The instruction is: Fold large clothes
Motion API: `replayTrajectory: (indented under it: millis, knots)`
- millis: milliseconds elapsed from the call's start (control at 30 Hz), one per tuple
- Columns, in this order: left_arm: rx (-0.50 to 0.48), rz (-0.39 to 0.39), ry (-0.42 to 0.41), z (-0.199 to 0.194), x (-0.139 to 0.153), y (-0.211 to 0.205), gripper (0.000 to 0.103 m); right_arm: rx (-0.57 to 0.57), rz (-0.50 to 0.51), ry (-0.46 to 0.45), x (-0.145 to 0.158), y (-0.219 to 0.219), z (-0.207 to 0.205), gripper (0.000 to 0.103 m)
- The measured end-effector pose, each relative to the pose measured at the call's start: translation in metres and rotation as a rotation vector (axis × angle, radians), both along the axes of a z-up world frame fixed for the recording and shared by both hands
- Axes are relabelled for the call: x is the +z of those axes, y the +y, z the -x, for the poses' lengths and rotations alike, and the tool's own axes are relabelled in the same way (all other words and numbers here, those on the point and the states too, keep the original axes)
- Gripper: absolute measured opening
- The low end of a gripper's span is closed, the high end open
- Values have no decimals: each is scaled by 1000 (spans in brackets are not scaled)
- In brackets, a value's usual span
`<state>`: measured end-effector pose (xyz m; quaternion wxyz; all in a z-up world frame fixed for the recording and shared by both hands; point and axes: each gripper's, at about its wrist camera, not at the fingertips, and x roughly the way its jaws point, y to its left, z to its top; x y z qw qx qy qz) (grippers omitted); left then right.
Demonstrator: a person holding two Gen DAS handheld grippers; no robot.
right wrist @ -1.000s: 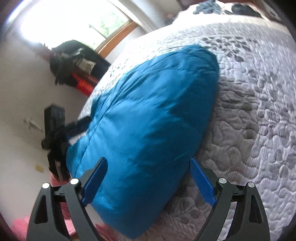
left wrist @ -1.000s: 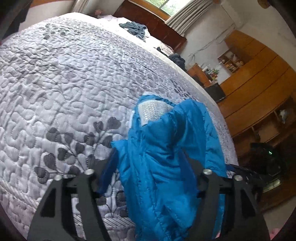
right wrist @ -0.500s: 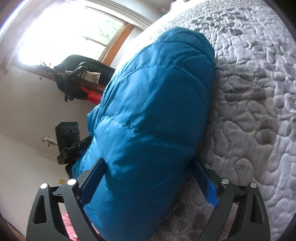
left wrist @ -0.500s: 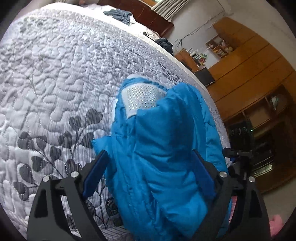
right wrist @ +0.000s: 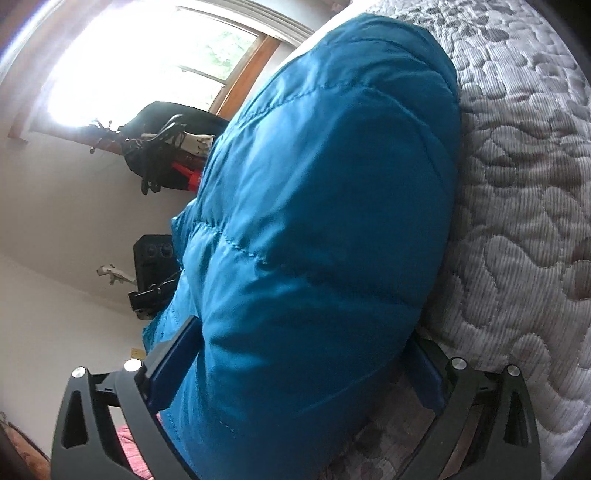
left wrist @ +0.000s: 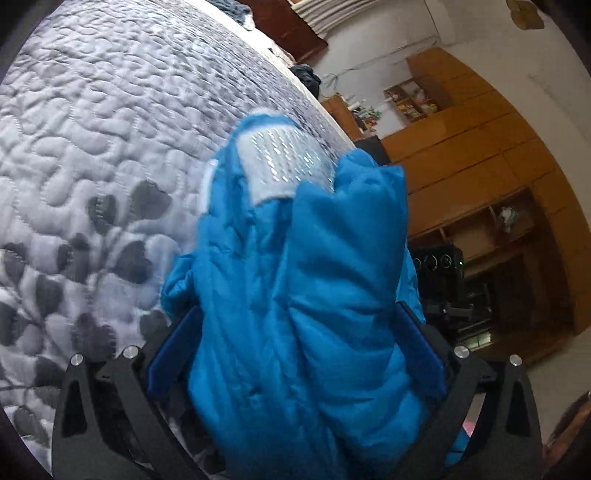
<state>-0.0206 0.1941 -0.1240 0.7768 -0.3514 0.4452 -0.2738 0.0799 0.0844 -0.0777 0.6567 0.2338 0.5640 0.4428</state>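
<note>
- The bright blue quilted puffer jacket [left wrist: 325, 295] is bunched up on the grey-and-white quilted bedspread with a dark leaf pattern [left wrist: 92, 147], near the bed's edge, and bulges up between both pairs of my tongs.
- Its silvery, shiny-dotted lining panel [left wrist: 284, 162] faces up at the far end of the bundle in my left view.
- In my right view the jacket [right wrist: 317, 206] shows a smooth, stitched outer face, a thick padded roll lying against the bedspread [right wrist: 524, 184].
- My left gripper [left wrist: 295, 354] is spread wide, with its blue pads on either side of the jacket; the fabric fills the gap and touches both pads.
- My right gripper [right wrist: 295, 369] is also spread wide around the padded roll, one blue pad at each flank, with the cloth pressing against them.
- Beyond the bed on my left view stand a wooden wall unit with open shelves [left wrist: 491, 206] and a dark wooden headboard [left wrist: 295, 33].
- On my right view a bright window with a wooden frame [right wrist: 159, 55] sits above a black bag [right wrist: 166, 144] against the pale wall.
- A black device on a stand [right wrist: 151, 273] shows just past the jacket's left edge there.
</note>
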Motion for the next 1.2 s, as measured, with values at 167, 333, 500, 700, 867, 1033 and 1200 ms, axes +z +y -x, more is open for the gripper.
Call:
replayTrajectory:
  millis: [167, 333, 500, 700, 867, 1033, 1200]
  knots:
    - [-10, 14, -7, 1, -2, -12, 82, -6, 20, -42, 6, -3, 5, 90]
    - [7, 51, -12, 5, -3, -20, 64, -13, 10, -77, 20, -12, 13, 69]
    - [-6, 76, -17, 2, 3, -39, 57, -24, 11, -112, 38, -31, 19, 62]
    - [-76, 114, -37, -29, 21, -88, 56, -91, 74, -187, 78, -82, 25, 61]
    - [-152, 99, -81, -66, 40, -145, 56, -159, 136, -222, 107, -132, 16, 61]
    - [-166, 49, -88, -99, 36, -184, 56, -206, 193, -187, 105, -177, -19, 61]
    - [-130, -10, -57, -125, 11, -191, 55, -209, 208, -124, 69, -198, -57, 61]
